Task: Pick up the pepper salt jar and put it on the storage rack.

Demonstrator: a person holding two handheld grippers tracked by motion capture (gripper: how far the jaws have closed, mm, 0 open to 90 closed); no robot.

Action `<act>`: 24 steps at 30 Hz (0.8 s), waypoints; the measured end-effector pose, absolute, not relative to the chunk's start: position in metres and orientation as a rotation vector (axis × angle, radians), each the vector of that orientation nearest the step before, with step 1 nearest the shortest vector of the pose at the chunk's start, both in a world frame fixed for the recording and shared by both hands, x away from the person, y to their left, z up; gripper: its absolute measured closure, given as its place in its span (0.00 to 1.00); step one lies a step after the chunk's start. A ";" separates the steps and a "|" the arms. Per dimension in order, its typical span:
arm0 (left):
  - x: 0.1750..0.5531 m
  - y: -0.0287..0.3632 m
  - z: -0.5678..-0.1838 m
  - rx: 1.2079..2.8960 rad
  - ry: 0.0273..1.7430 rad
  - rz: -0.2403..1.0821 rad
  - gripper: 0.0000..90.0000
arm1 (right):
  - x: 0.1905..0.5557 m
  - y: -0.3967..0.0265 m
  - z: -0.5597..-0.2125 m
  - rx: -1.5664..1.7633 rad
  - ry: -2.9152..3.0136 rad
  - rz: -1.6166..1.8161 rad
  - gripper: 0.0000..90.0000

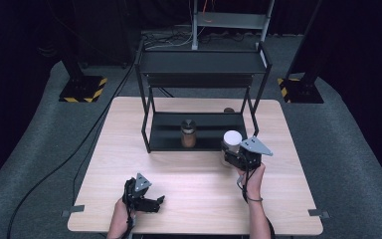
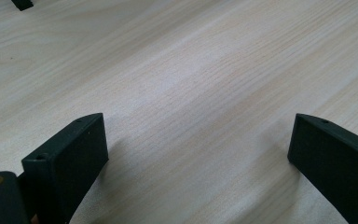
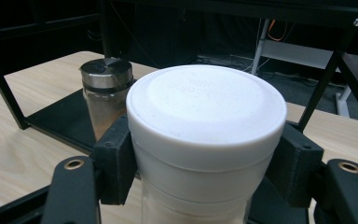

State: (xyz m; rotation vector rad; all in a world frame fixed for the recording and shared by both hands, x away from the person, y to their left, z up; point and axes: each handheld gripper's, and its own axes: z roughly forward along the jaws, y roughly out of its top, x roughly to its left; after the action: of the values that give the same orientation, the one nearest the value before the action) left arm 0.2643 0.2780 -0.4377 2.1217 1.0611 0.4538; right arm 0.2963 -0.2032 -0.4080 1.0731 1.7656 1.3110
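White-lidded jar [image 3: 205, 140] in right gripper [image 3: 205, 161]

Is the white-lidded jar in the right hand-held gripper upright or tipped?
Upright: the white-lidded jar stands with its flat lid facing up, clamped between the right hand-held gripper jaws just below the lid.
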 end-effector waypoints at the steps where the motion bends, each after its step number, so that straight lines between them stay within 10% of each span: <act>1: 0.264 0.278 -0.438 2.122 1.061 0.453 0.05 | 0.297 -0.203 -0.408 1.072 1.764 1.311 0.37; 24: 0.264 0.278 -0.438 2.122 1.062 0.454 0.05 | 0.323 -0.190 -0.409 1.107 1.755 1.332 0.37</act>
State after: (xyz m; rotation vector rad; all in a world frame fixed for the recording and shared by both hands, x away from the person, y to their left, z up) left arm 0.2643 0.2779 -0.4376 2.1221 1.0617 0.4541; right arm 0.3235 -0.1905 -0.4086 1.1066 1.7547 1.3324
